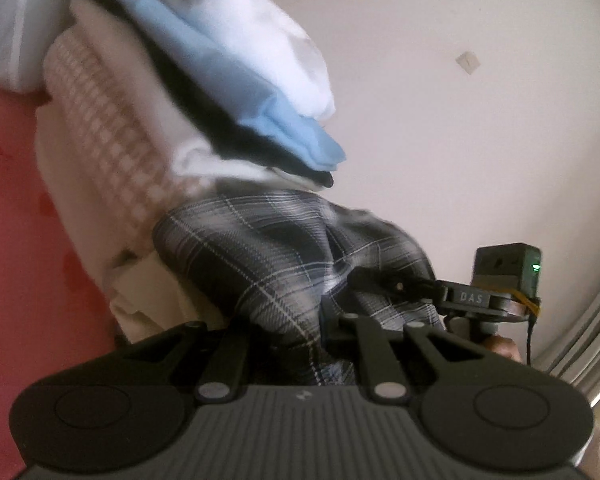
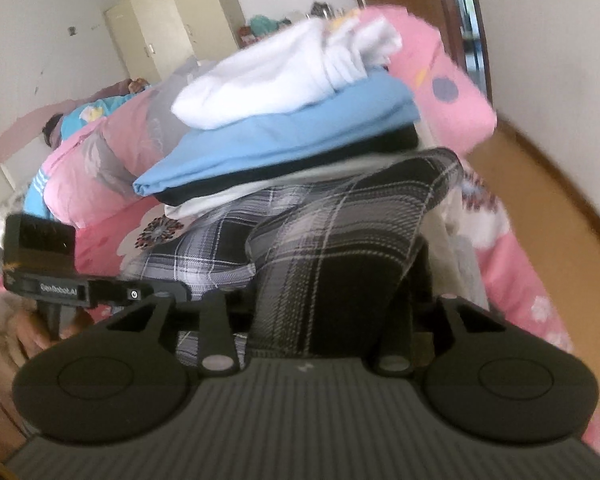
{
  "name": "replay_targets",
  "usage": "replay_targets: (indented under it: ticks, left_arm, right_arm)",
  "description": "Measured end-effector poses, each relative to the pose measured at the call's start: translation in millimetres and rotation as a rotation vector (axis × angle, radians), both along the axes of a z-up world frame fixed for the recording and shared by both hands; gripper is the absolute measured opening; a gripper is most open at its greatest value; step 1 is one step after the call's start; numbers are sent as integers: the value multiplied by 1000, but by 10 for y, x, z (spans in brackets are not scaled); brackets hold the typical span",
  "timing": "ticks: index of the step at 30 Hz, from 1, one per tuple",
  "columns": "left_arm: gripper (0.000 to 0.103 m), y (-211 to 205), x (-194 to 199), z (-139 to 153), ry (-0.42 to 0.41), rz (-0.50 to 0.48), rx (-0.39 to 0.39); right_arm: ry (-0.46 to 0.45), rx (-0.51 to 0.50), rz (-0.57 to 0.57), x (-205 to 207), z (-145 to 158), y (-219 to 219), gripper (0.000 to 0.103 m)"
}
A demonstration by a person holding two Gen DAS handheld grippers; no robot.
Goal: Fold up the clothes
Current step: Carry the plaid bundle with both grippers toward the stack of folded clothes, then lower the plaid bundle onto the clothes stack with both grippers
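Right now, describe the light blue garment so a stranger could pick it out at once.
Find the pink floral bed, then the stack of folded clothes on it. The light blue garment lies near the top, directly under the white garment and above a black layer. It is the stack's only plain blue piece.

Legible markings are limited to two items.

1. Left wrist view: the letters "DAS" appear in light characters on the dark bracket of the right gripper (image 1: 364,276), below its camera module (image 1: 508,266).

2. Right wrist view: the marking "GenRobot.AI" appears on the dark bracket of the left gripper (image 2: 180,294); the characters are blurred and the reading is uncertain.

No other text, numbers or signs are legible.
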State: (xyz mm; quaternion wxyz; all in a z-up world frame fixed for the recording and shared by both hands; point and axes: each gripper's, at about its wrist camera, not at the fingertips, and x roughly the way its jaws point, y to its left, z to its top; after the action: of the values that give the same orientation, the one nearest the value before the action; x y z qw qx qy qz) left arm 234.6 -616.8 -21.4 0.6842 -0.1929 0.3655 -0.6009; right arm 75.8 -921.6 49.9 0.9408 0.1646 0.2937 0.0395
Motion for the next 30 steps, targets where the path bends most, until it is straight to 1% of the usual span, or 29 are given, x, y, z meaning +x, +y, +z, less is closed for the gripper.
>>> replay_targets:
  ticks: [1, 2, 4, 5, 6, 8, 9, 12, 13, 14, 16, 17, 18, 21, 24, 30]
  left_arm:
    - [15, 22, 9, -15, 7, -1, -3]
    - [18, 43, 21, -22, 14, -4, -6]
    - [21, 81, 60, -34, 35, -11, -18]
    - [25, 95, 93, -49, 55, -8, -25]
    - [28, 109, 126, -65, 76, -5, -33]
    - [32, 136, 191, -97, 117, 1, -47]
    - [32, 150, 223, -113, 138, 3, -54]
    - [32, 165, 293, -176, 197, 14, -70]
    - [32, 167, 298, -191, 204, 19, -71]
    - [32, 169, 304, -207, 212, 25, -72]
    - [29, 165, 314, -239, 238, 45, -74]
    - [27, 162, 310, -253, 240, 54, -70]
    - [22, 159, 305, -266, 241, 63, -65]
    - [16, 71, 260, -271, 238, 75, -60]
    - [14, 30, 245, -281, 295, 96, -81]
    - [13, -18, 253, -255, 353, 126, -98]
  right_arm:
    - [18, 42, -7, 2, -13, -46, 46]
    - [34, 82, -13, 3, -23, -92, 48]
    - [27, 140, -30, -34, 4, -176, 51]
    - [12, 185, -36, -70, 18, -211, 58]
    - [-3, 228, -41, -109, 34, -246, 71]
    - [-50, 265, -49, -206, 88, -296, 85]
    - [-76, 276, -58, -247, 111, -315, 86]
    - [-98, 320, -120, -300, 121, -385, 86]
    - [-96, 333, -143, -288, 111, -402, 85]
    - [-89, 345, -171, -262, 90, -410, 83]
    - [-65, 359, -232, -207, 43, -423, 70]
    - [-50, 362, -264, -178, 18, -429, 57]
    - [-37, 363, -295, -153, -5, -432, 43]
    - [-31, 336, -357, -152, -24, -381, 29]
    - [-35, 269, -380, -124, 4, -296, 24]
    - [-35, 187, -387, 33, 172, -292, 18]
